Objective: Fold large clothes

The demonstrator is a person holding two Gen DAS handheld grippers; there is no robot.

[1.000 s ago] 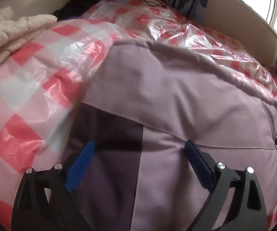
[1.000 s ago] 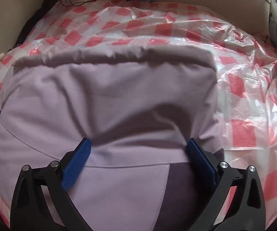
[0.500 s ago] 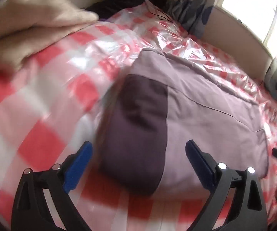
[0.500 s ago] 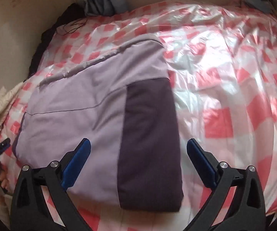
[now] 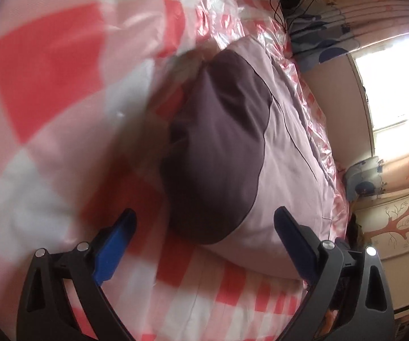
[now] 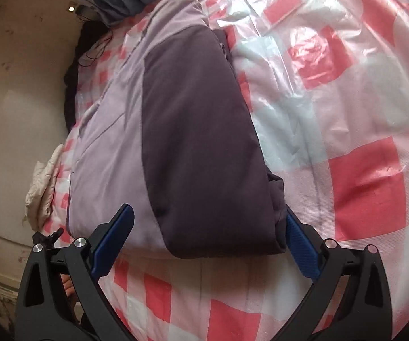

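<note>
Folded garment (image 6: 193, 147) lies just ahead of both grippers — left gripper (image 5: 204, 227), right gripper (image 6: 210, 227) — jaws wide, empty.

Matt lilac cloth garment (image 6: 113, 130) lies on a glossy, crinkled checked plastic sheet (image 6: 332, 71).

Folded garment (image 6: 176, 142) — lilac with a dark purple panel, compact rectangle, lying flat on the checked cover (image 6: 360, 170)

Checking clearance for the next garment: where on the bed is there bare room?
Free: checked plastic cover right of the folded lilac jacket, and the strip before both open grippers. Crowded: far end, with dark clothes, cables, and a cream blanket.
</note>
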